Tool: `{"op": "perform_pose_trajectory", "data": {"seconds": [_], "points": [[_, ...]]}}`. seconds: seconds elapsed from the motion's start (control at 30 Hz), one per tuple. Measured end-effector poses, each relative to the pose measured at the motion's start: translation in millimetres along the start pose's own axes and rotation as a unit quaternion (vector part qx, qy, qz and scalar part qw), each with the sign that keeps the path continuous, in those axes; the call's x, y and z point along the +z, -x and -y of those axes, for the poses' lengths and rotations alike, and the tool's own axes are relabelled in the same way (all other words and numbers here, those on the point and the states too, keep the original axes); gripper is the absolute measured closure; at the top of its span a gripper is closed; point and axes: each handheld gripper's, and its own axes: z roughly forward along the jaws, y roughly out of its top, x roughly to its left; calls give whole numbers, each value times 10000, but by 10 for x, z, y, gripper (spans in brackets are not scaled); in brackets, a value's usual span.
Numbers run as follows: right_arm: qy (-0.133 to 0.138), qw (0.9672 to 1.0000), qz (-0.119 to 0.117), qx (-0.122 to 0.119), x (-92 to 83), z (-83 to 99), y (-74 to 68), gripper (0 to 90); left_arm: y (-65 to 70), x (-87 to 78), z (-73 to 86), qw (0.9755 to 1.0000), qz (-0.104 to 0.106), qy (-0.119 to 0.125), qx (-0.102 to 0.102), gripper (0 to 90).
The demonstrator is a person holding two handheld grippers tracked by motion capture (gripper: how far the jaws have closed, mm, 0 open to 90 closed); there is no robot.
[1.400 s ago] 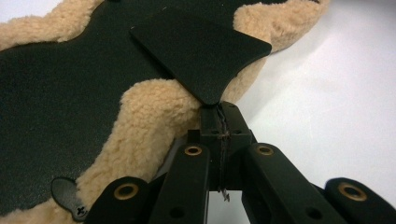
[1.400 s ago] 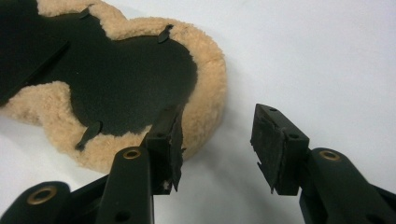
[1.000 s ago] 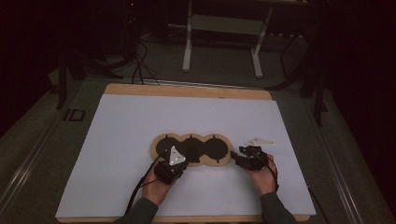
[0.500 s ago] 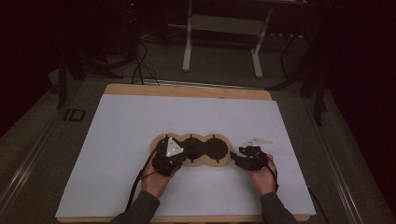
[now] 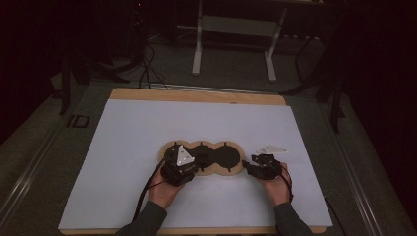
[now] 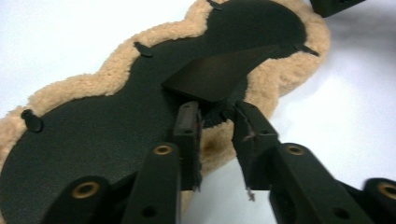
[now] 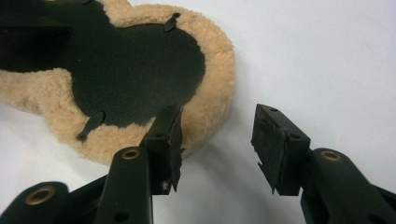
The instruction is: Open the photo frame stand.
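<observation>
Working on the fuzzy pad [image 5: 201, 158] looks like the job here. The pad lies flat on the white table [image 5: 147, 128], on the near side and a bit right of the middle. It is black inside with a tan fuzzy rim [image 6: 280, 74].

To do this step well, I think the left gripper [image 5: 188, 163] should move slowly and stay low at the pad's near edge. A black flap [image 6: 219, 74] stands up a little there, and a quick pull could drag the whole pad. The right gripper [image 5: 253, 164] sits at the pad's right end and could steady it.

The left gripper's jaws have just been opening. They are a little apart now, with the pad's near edge between them, not squeezed.

The right gripper's [image 7: 217, 126] jaws are wide apart. One jaw sits just over the fuzzy rim. It holds nothing.
</observation>
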Motion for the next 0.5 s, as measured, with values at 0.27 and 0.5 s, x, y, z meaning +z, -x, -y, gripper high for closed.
{"op": "perform_pose_trajectory", "data": {"seconds": [0.27, 0.5], "points": [[-27, 10000, -57, 38, 5, 1, 11, 478, 15, -44, 5, 9996, -202, 25, 191, 512], [-50, 9998, -148, 124, 19, 9, 26, 444, 7, -77, -49, 9987, -203, 153, 450, 412]]}}
